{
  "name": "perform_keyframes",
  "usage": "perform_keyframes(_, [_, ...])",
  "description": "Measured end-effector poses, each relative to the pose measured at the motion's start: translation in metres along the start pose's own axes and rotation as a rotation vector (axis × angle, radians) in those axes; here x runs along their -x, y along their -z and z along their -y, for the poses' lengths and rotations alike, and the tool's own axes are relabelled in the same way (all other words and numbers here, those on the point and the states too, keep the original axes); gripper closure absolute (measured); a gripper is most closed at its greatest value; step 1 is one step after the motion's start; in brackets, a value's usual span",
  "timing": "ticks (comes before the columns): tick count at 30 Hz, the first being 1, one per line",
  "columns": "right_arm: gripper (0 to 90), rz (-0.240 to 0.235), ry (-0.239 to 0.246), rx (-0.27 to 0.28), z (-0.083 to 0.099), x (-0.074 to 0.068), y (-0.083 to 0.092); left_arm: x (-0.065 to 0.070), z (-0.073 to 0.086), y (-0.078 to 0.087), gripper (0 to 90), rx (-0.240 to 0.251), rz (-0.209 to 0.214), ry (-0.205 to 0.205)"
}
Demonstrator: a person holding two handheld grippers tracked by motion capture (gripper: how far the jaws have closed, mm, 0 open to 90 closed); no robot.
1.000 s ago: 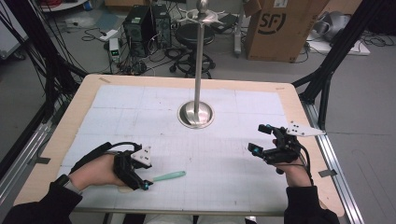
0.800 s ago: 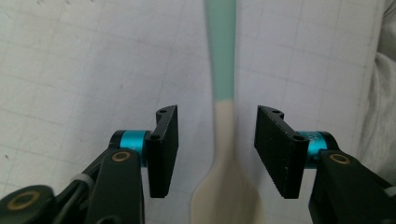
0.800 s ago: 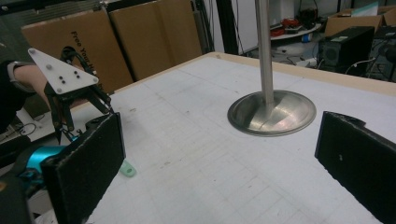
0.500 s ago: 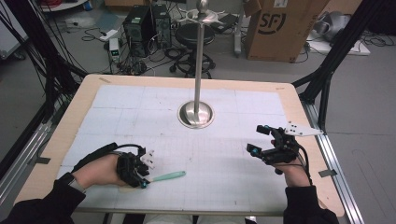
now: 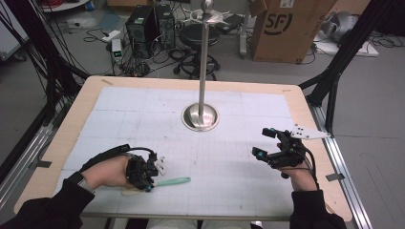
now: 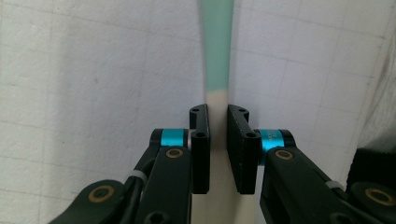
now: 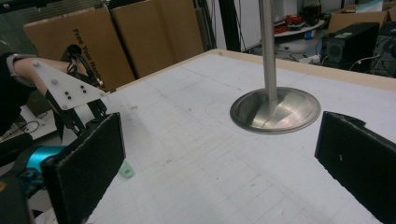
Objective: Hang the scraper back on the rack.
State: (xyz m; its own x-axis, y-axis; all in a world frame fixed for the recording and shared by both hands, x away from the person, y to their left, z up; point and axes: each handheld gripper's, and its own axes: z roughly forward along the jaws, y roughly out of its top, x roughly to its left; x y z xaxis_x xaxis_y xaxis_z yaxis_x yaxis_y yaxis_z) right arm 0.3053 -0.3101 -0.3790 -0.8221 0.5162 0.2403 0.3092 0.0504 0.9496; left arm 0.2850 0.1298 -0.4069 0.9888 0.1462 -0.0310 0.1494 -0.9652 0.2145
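The left claw (image 6: 218,122) pinches the pale end of a green spatula (image 5: 173,181) near the metal pole (image 5: 202,67). The right claw (image 5: 265,142) is wide open.

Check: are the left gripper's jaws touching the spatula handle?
Touching. In the left gripper view the left gripper has both jaws pressed against the cream end of the spatula, with no gap on either side.

Polished metal stand (image 5: 201,116) – glossy; matt white gridded mat (image 5: 248,176) w/ wood-look table edge (image 5: 86,102); black matt claw pads (image 7: 88,158).
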Motion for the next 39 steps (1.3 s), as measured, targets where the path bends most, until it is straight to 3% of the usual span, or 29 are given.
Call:
perform_keyframes(3, [0.6, 0.003, -0.001, 0.003, 0.0, 0.001, 0.0, 0.0, 0.003, 0.002, 80.4, 0.027, -0.031, -0.006])
perform_keyframes(8, [0.7, 0.003, -0.001, 0.006, 0.0, 0.001, 0.001, -0.006, 0.008, 0.019, 80.4, 0.16, -0.065, 0.034])
perform_keyframes(11, [0.7, 0.004, -0.002, 0.003, 0.0, 0.001, 0.001, -0.009, 0.012, 0.026, 80.3, 0.227, -0.074, 0.085])
perform_keyframes(13, [0.7, 0.005, -0.003, 0.004, 0.0, 0.001, 0.001, -0.009, 0.015, 0.028, 80.3, 0.272, -0.102, 0.123])
perform_keyframes(14, [0.7, 0.005, -0.005, 0.003, 0.0, 0.001, 0.001, -0.01, 0.017, 0.03, 80.3, 0.289, -0.12, 0.124])
perform_keyframes(21, [0.7, 0.007, -0.007, 0.009, 0.001, 0.001, 0.002, -0.015, 0.031, 0.047, 80.3, 0.536, -0.16, 0.252])
perform_keyframes(23, [0.7, 0.01, -0.007, 0.01, 0.001, 0.002, 0.003, -0.017, 0.035, 0.054, 80.2, 0.602, -0.199, 0.288])
perform_keyframes(25, [0.7, 0.01, -0.009, 0.014, 0.001, 0.002, 0.003, -0.019, 0.037, 0.057, 80.3, 0.676, -0.285, 0.326])
perform_keyframes(27, [0.7, -0.001, -0.018, 0.026, 0.001, 0.001, 0.003, -0.022, 0.039, 0.06, 80.3, 0.727, -0.315, 0.363])
perform_keyframes(33, [0.7, -0.015, -0.021, 0.024, 0.0, 0.0, 0.003, -0.034, 0.042, 0.065, 80.2, 0.879, -0.31, 0.477])
perform_keyframes(39, [0.7, -0.008, -0.018, 0.027, 0.0, 0.002, 0.004, -0.046, 0.04, 0.072, 80.2, 1.011, -0.304, 0.533])
